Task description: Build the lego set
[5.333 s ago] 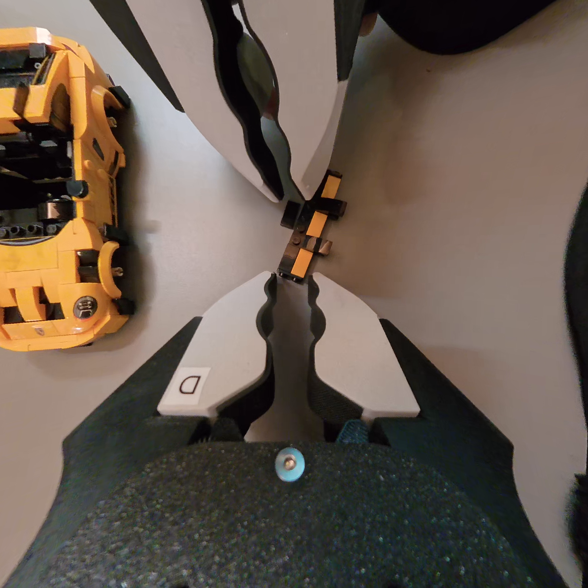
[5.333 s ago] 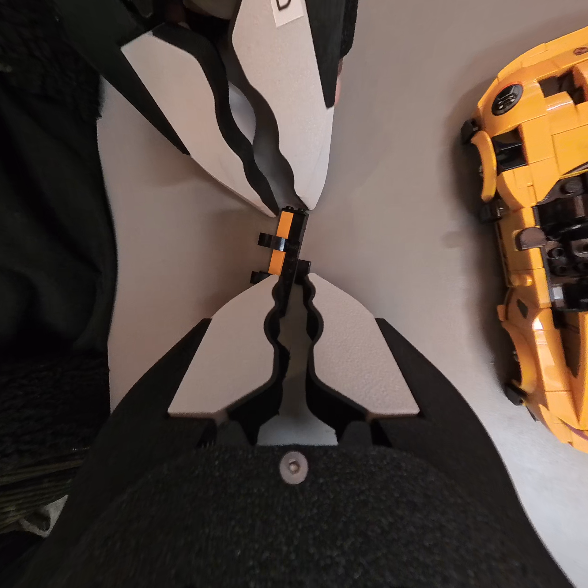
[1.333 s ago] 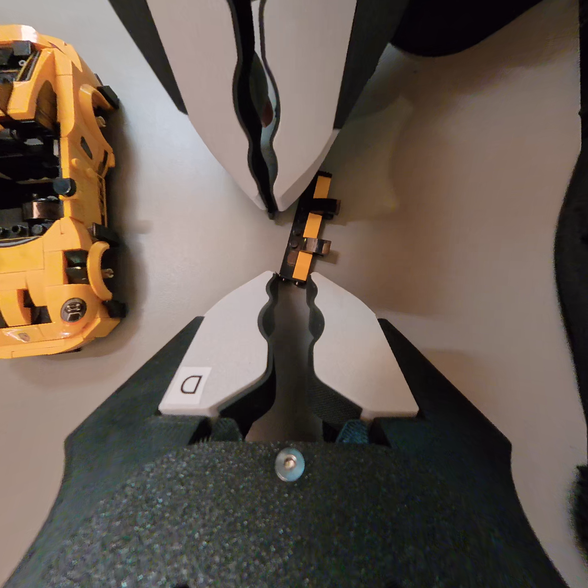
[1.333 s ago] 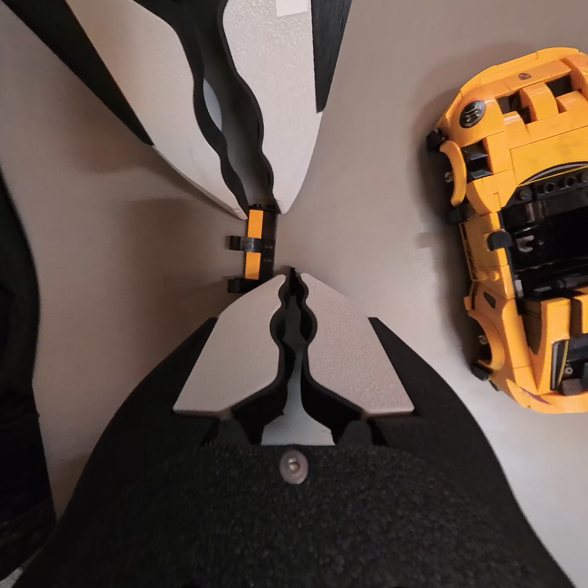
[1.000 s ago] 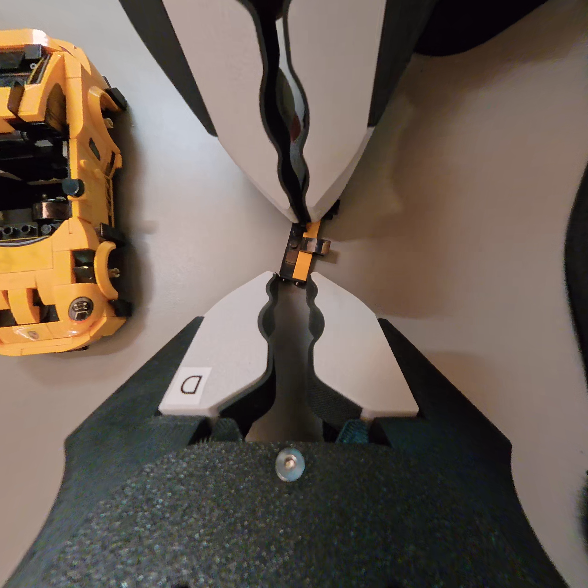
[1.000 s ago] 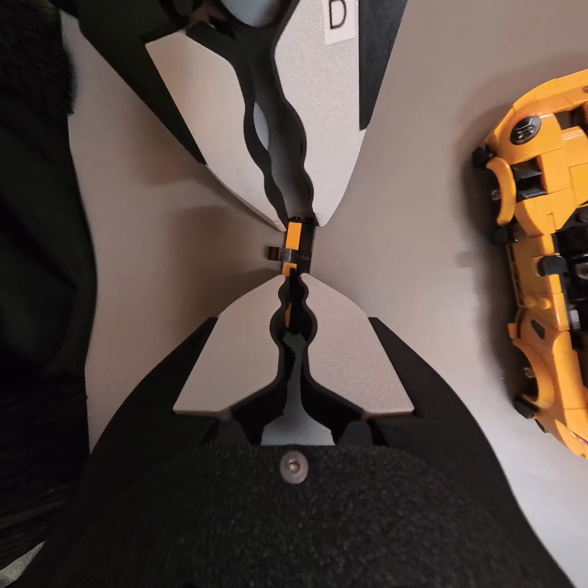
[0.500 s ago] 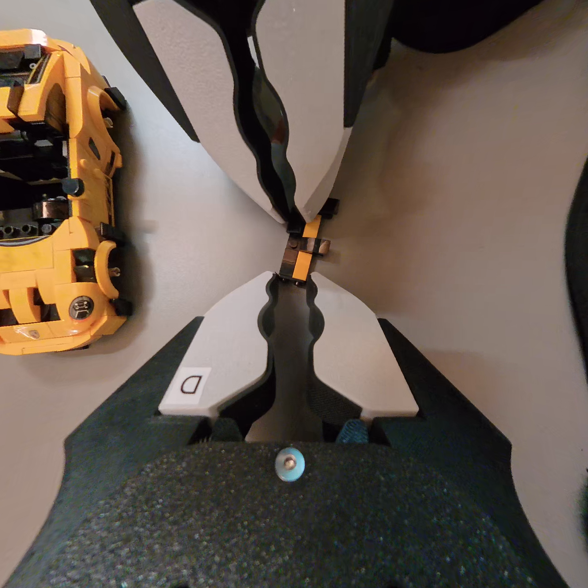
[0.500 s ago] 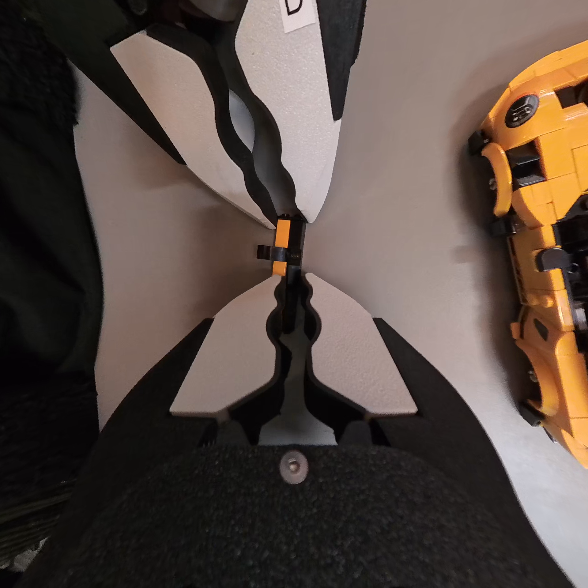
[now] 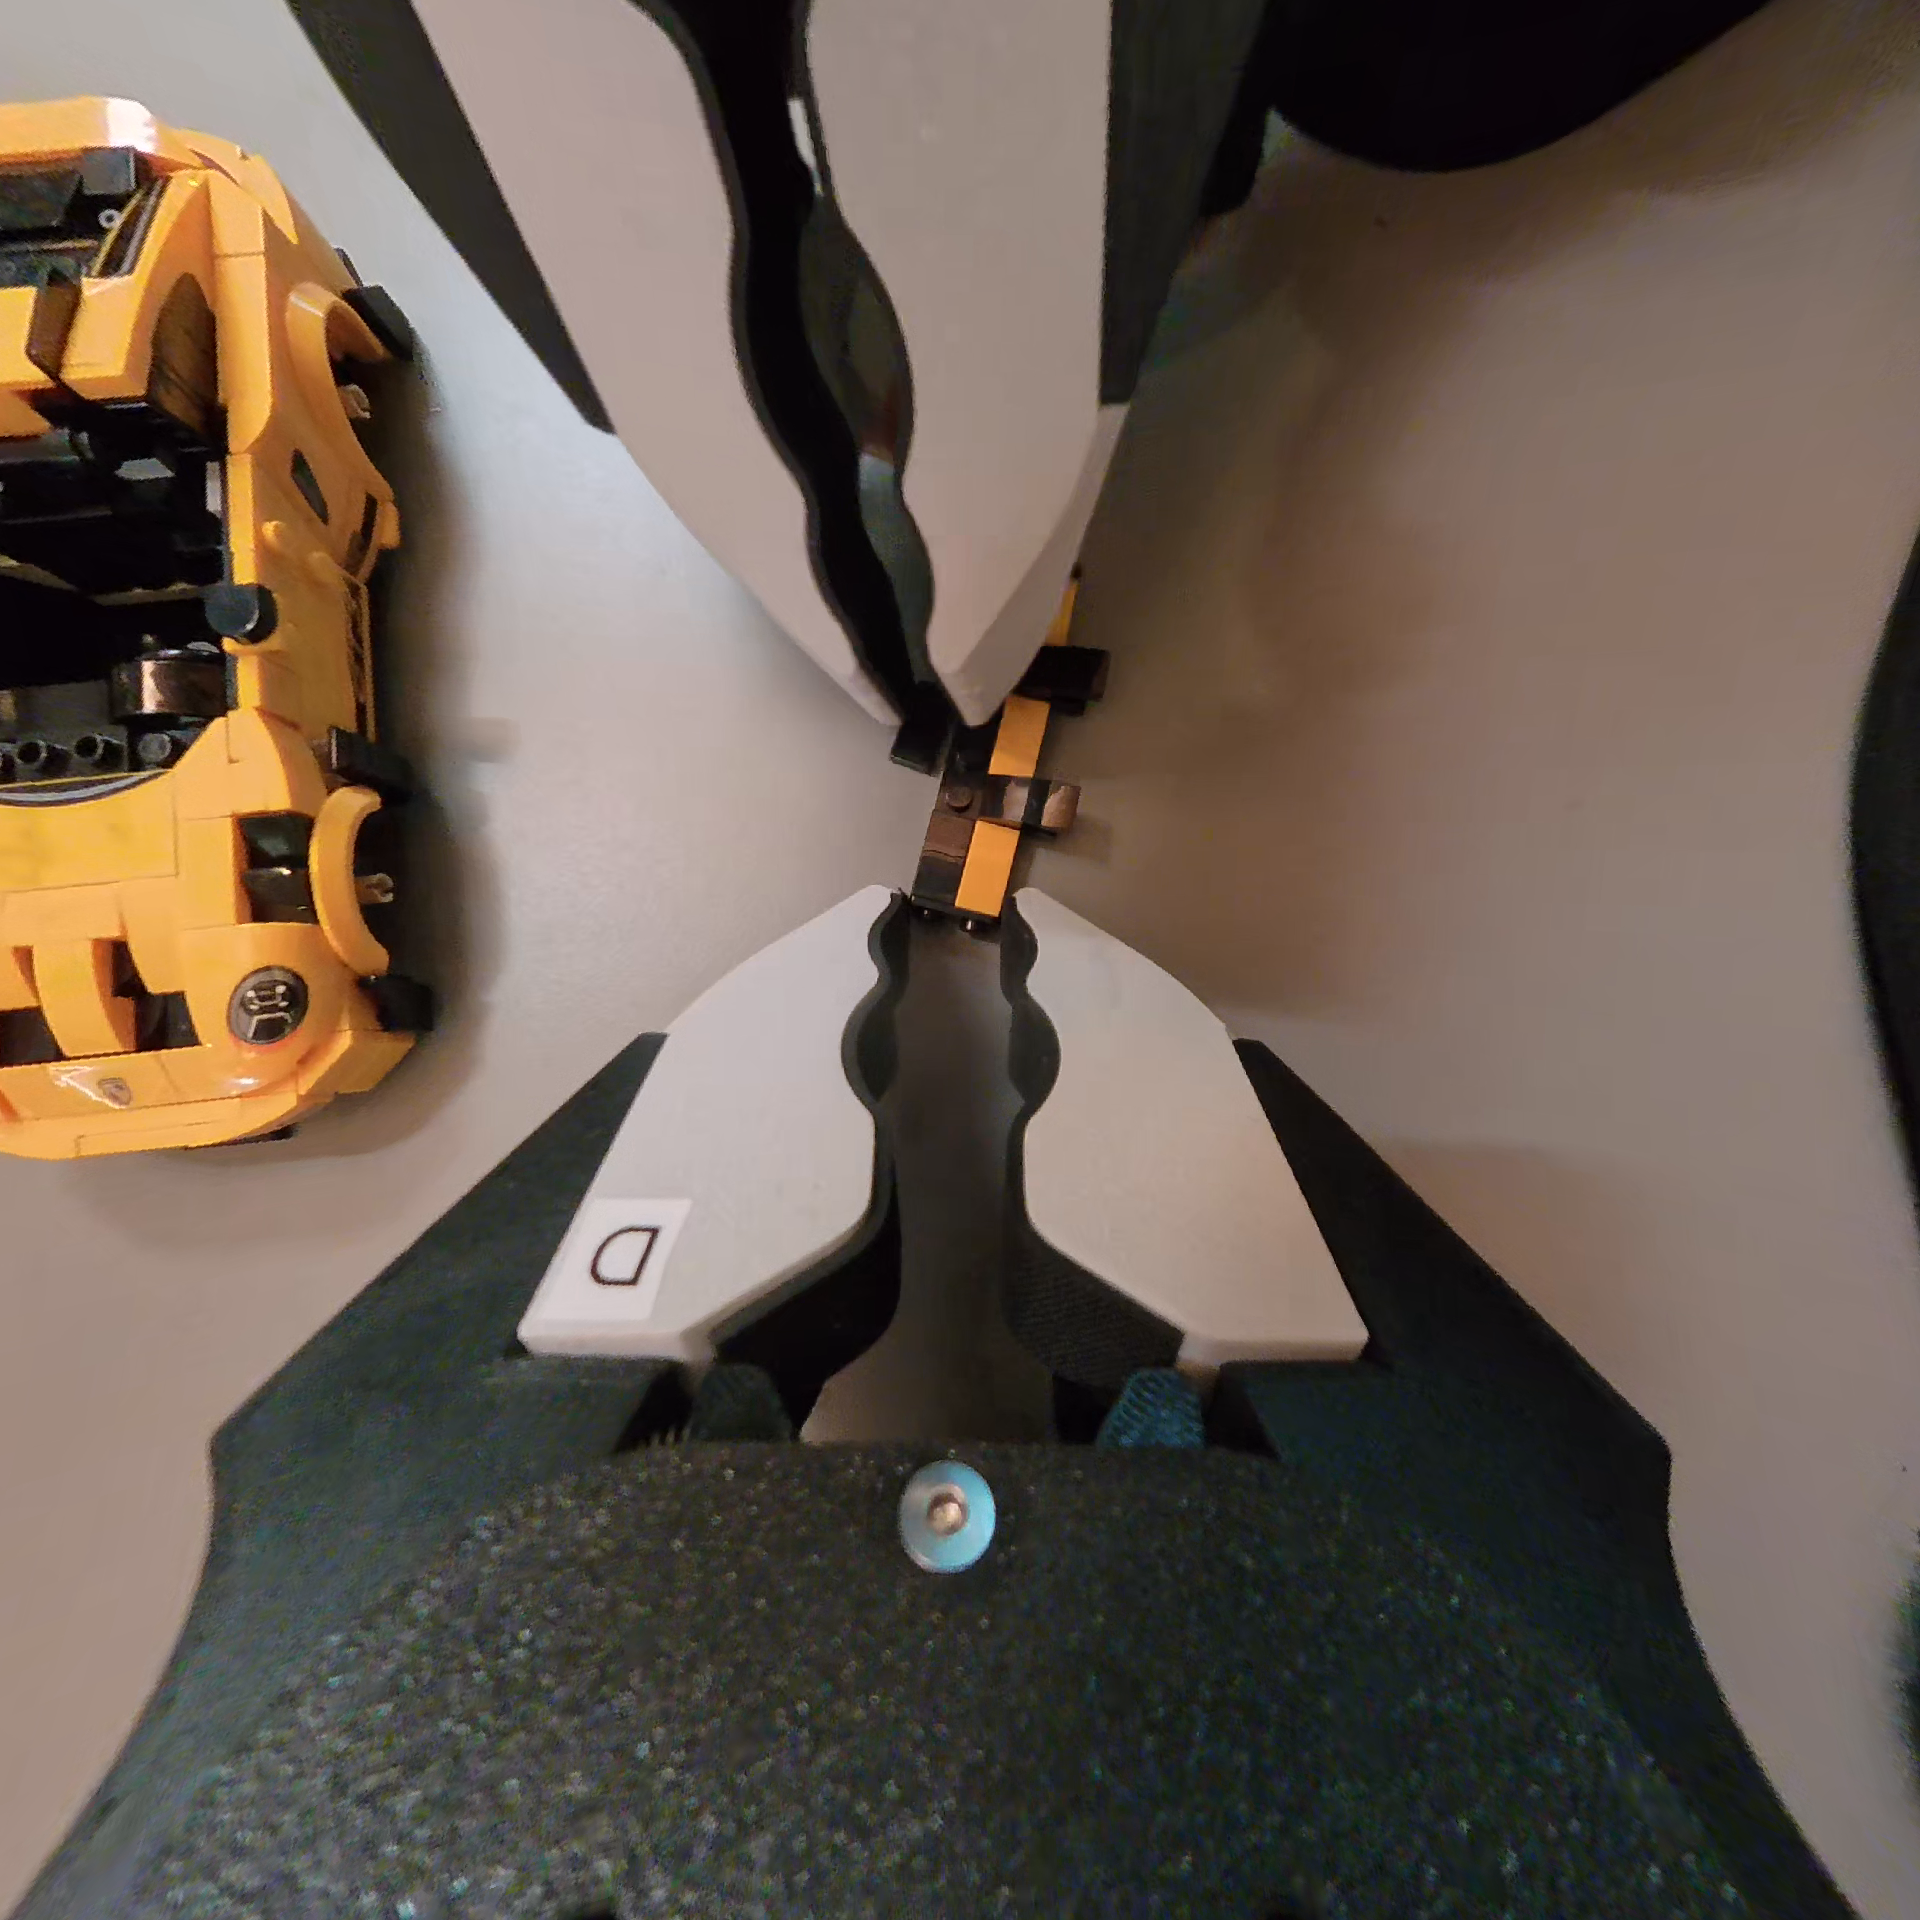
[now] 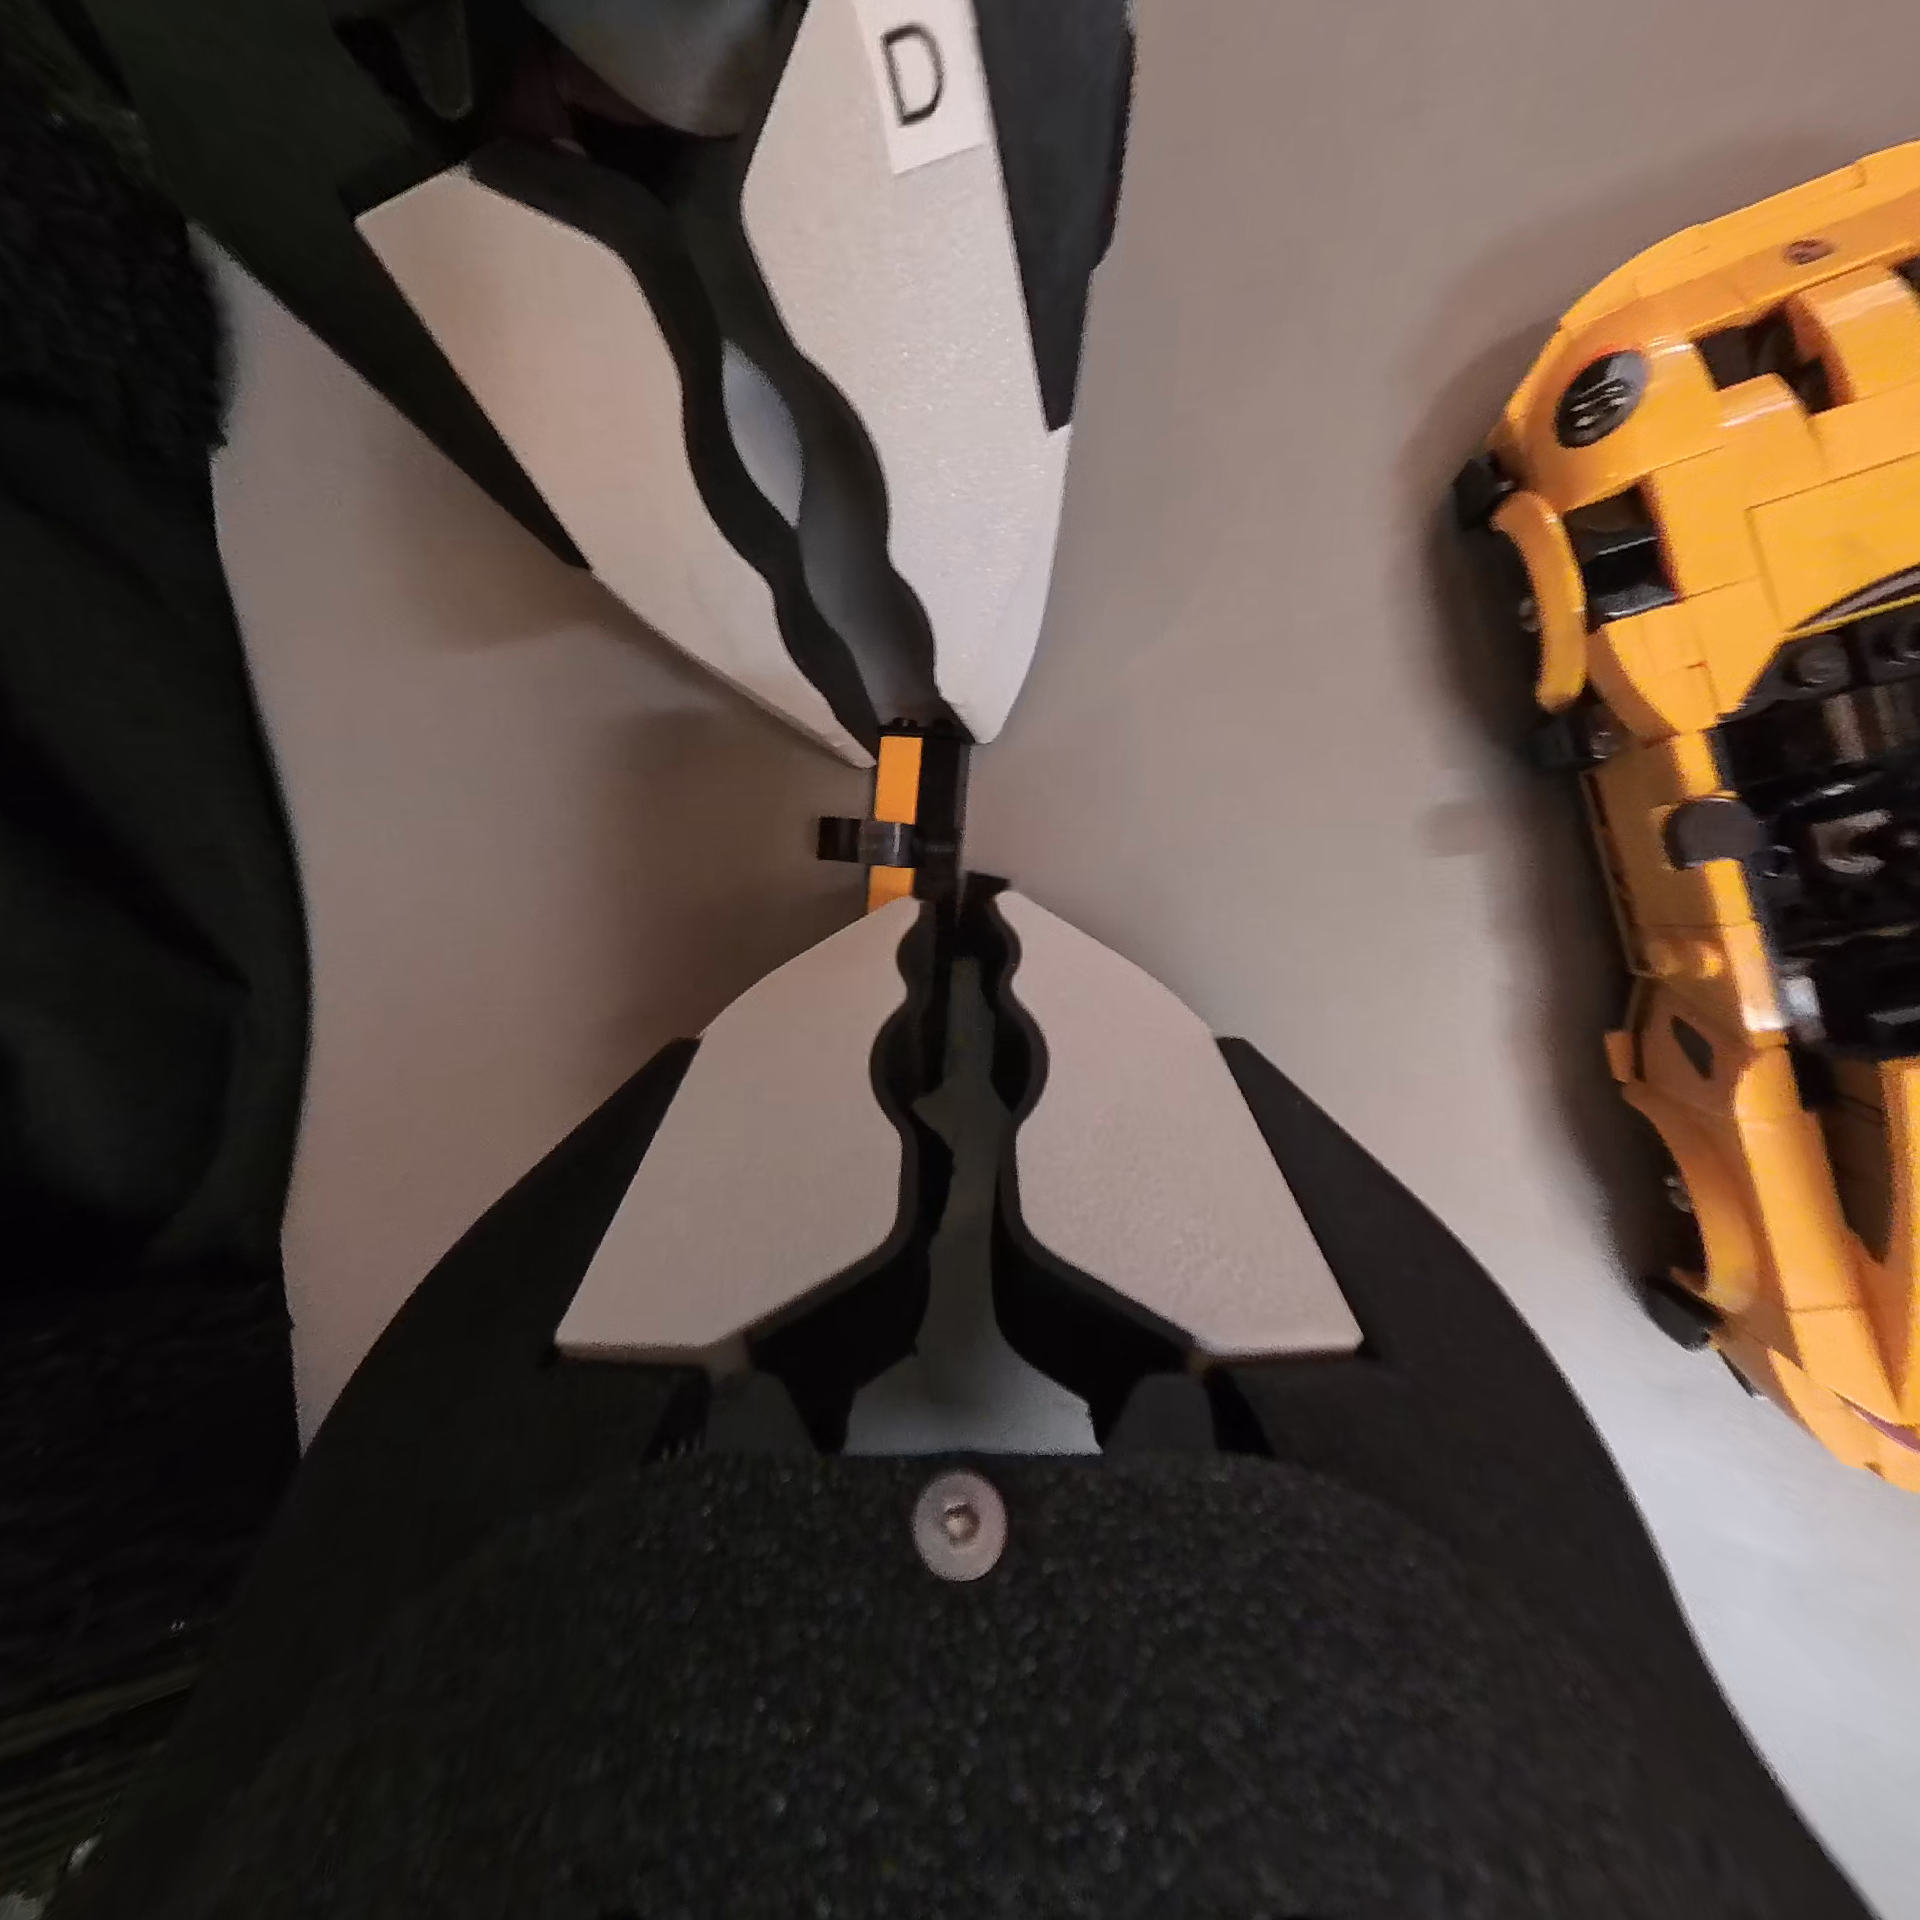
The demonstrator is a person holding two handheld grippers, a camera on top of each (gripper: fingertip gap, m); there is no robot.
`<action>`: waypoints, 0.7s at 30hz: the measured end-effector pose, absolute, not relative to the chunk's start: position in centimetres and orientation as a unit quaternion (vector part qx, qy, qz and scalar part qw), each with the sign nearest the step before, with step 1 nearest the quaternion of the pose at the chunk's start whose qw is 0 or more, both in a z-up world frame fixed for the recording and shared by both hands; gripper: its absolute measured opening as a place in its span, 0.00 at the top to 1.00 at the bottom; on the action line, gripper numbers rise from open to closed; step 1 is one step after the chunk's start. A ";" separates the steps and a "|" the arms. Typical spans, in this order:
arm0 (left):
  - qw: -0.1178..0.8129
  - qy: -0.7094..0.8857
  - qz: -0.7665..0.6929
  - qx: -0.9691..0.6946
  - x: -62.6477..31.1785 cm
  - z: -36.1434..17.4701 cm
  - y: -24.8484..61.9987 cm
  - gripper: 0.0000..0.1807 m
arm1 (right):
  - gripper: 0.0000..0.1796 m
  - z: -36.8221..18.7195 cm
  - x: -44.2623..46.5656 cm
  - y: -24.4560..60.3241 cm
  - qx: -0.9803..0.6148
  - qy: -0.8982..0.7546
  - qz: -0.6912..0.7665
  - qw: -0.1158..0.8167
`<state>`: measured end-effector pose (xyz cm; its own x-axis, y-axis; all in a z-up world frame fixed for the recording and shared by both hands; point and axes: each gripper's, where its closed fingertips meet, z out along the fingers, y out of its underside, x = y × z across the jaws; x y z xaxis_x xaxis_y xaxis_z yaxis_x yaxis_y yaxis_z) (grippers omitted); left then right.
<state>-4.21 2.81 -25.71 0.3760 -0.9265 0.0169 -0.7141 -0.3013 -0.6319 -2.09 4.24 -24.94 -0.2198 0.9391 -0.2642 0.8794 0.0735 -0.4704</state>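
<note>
- My left gripper (image 9: pixel 956 909) pinches the near end of a thin black and orange strip (image 9: pixel 987 821).
- My right gripper (image 10: pixel 951 904) is closed on a small black piece (image 9: pixel 920 740) and presses it against the strip's far end, at 12 o'clock from my left tips.
- The yellow car (image 9: pixel 177 623) sits on the grey table (image 9: pixel 1455 727) at 9 o'clock, apart from the strip.
- I think the car body is mostly built. Its black middle is open.
- The strip must go on the car later.
</note>
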 end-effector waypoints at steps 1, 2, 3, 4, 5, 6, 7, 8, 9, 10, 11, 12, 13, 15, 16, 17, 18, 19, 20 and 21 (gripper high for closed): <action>0.274 0.524 -0.194 -0.783 -4.2 -25.7 2.8 0.91 | 0.96 -25.0 -2.2 4.5 -0.625 -0.729 0.272 0.058; 0.273 0.523 -0.195 -0.783 -4.2 -25.7 2.8 0.91 | 0.96 -25.0 -2.2 4.6 -0.627 -0.729 0.267 0.060; 0.273 0.523 -0.195 -0.783 -4.2 -25.7 2.8 0.91 | 0.96 -25.2 -2.2 4.6 -0.628 -0.731 0.261 0.062; 0.272 0.524 -0.195 -0.783 -4.3 -25.7 2.8 0.91 | 0.96 -25.3 -2.1 4.7 -0.628 -0.733 0.253 0.063; 0.271 0.525 -0.195 -0.783 -4.3 -25.7 2.7 0.91 | 0.96 -25.5 -2.1 4.7 -0.627 -0.737 0.245 0.064; 0.270 0.526 -0.195 -0.782 -4.4 -25.7 2.7 0.91 | 0.96 -25.6 -2.1 4.7 -0.625 -0.741 0.237 0.067; 0.269 0.527 -0.196 -0.782 -4.4 -25.7 2.6 0.91 | 0.96 -25.6 -2.1 4.8 -0.623 -0.744 0.230 0.071; 0.268 0.527 -0.198 -0.782 -4.4 -25.7 2.6 0.91 | 0.96 -25.6 -2.1 4.8 -0.621 -0.748 0.222 0.076; 0.266 0.528 -0.199 -0.782 -4.5 -25.7 2.5 0.91 | 0.96 -25.6 -2.1 4.8 -0.618 -0.752 0.214 0.082; 0.265 0.529 -0.199 -0.781 -4.5 -25.7 2.5 0.91 | 0.96 -25.6 -2.2 5.0 -0.617 -0.755 0.205 0.088; 0.265 0.529 -0.199 -0.781 -4.6 -25.7 2.5 0.91 | 0.96 -25.6 -2.2 5.2 -0.615 -0.758 0.196 0.096; 0.265 0.529 -0.199 -0.781 -4.6 -25.7 2.5 0.91 | 0.96 -25.5 -2.2 5.3 -0.613 -0.760 0.190 0.100; 0.265 0.529 -0.199 -0.781 -4.6 -25.7 2.5 0.91 | 0.96 -25.4 -2.2 5.2 -0.611 -0.761 0.192 0.100; 0.265 0.529 -0.197 -0.781 -4.6 -25.7 2.5 0.91 | 0.96 -25.2 -2.2 5.0 -0.611 -0.760 0.196 0.101; 0.265 0.529 -0.197 -0.782 -4.6 -25.7 2.5 0.91 | 0.96 -25.2 -2.2 5.0 -0.611 -0.761 0.194 0.101; 0.265 0.529 -0.197 -0.782 -4.6 -25.7 2.5 0.91 | 0.96 -25.2 -2.2 5.0 -0.610 -0.762 0.191 0.101; 0.266 0.529 -0.196 -0.782 -4.7 -25.7 2.5 0.91 | 0.96 -25.3 -2.2 4.9 -0.609 -0.763 0.189 0.100; 0.266 0.529 -0.195 -0.782 -4.7 -25.7 2.6 0.91 | 0.95 -25.5 -2.1 4.8 -0.609 -0.765 0.186 0.098; 0.267 0.529 -0.194 -0.782 -4.7 -25.7 2.6 0.91 | 0.95 -25.6 -2.1 4.8 -0.610 -0.765 0.183 0.097; 0.267 0.529 -0.192 -0.782 -4.7 -25.7 2.6 0.91 | 0.95 -25.7 -2.1 4.7 -0.611 -0.764 0.182 0.097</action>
